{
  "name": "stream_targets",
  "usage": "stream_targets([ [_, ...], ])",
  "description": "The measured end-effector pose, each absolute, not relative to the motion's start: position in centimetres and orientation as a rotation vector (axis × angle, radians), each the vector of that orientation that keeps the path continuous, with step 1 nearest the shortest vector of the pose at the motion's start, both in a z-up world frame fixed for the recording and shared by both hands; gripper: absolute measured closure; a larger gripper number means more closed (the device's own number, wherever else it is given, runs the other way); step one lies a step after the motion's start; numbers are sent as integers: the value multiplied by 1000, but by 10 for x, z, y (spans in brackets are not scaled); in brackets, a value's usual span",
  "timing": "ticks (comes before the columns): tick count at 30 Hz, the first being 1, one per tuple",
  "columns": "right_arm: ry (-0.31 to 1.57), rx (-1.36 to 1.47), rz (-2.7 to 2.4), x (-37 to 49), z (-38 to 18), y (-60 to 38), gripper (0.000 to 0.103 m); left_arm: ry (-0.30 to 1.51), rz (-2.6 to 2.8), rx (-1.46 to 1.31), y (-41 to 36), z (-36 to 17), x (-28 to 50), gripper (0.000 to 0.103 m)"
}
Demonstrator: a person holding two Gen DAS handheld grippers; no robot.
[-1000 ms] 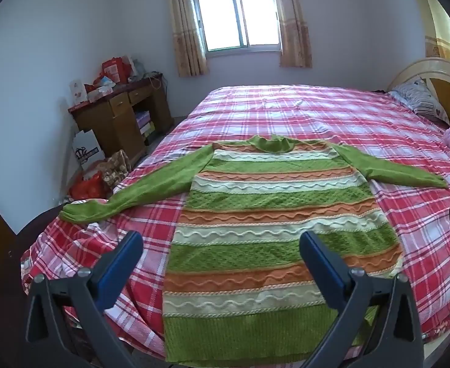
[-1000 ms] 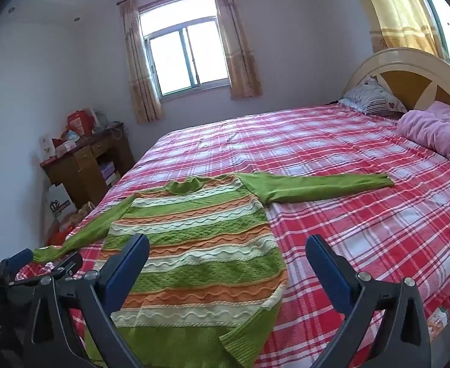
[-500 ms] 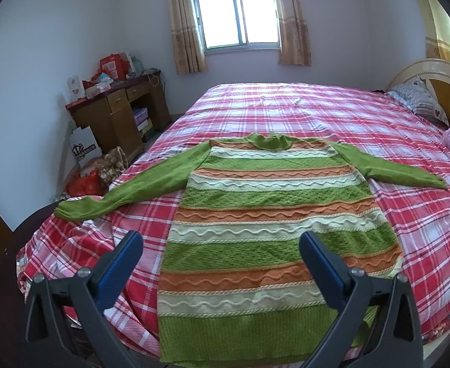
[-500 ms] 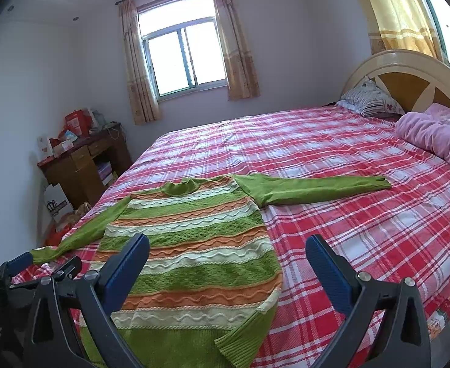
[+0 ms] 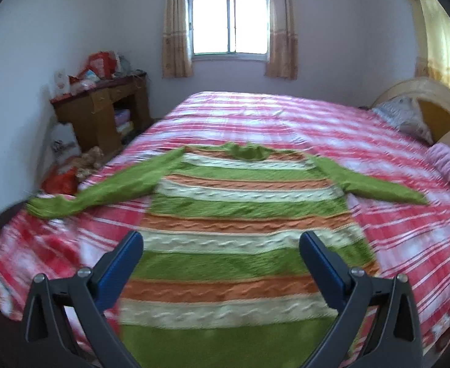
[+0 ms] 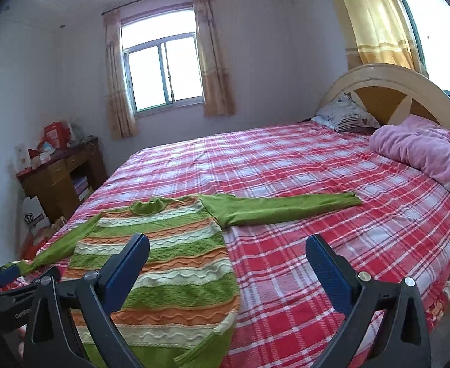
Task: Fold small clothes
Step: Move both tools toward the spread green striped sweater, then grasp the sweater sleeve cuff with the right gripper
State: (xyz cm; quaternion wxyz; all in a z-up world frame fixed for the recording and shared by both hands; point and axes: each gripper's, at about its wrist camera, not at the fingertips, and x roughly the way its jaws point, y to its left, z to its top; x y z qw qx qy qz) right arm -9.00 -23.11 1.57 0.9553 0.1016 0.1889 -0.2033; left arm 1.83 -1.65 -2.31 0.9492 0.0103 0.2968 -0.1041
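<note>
Left wrist view: your left gripper (image 5: 220,247) hangs above the near end of a striped sweater (image 5: 240,230), its two blue-padded fingers (image 5: 122,263) spread wide apart and holding nothing. The sweater lies flat, front up, on a bed covered with a red, pink and white plaid sheet (image 5: 286,122). Bands of green, orange and cream run across its body, and its hem is nearest to you, with the green collar at the far end. Both plain green sleeves stretch out sideways; the left sleeve (image 5: 102,190) reaches toward the edge of the bed, and the right sleeve (image 5: 375,184) lies straight on the plaid. This view is somewhat blurred.

Right wrist view: your right gripper (image 6: 228,256) is also empty, fingers (image 6: 329,271) parted widely. It sits to the right of the sweater (image 6: 169,254), over the bare plaid sheet (image 6: 317,245) beside the sweater's side edge. One corner of the hem (the near right one) is turned up on itself. The right sleeve (image 6: 283,207) extends far across the bed toward a crumpled pink blanket (image 6: 421,150), well apart from it. A patterned pillow (image 6: 347,116) rests against a curved cream headboard (image 6: 387,82).

Beyond the bed stands a wooden desk (image 6: 59,178) piled with red boxes, under a curtained window (image 6: 163,73). Part of your left gripper (image 6: 19,288) shows at the lower left edge of this view.
</note>
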Motion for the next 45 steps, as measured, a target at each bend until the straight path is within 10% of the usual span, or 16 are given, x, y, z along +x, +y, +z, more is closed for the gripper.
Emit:
stream_targets([
  [20,465,264,-595,-67,-13,-330,1,672,-301,110,-174,-114,56,0],
  [45,555,678,-841,25,-80,-566,1,722,-144,96,-89,-50,154,0],
])
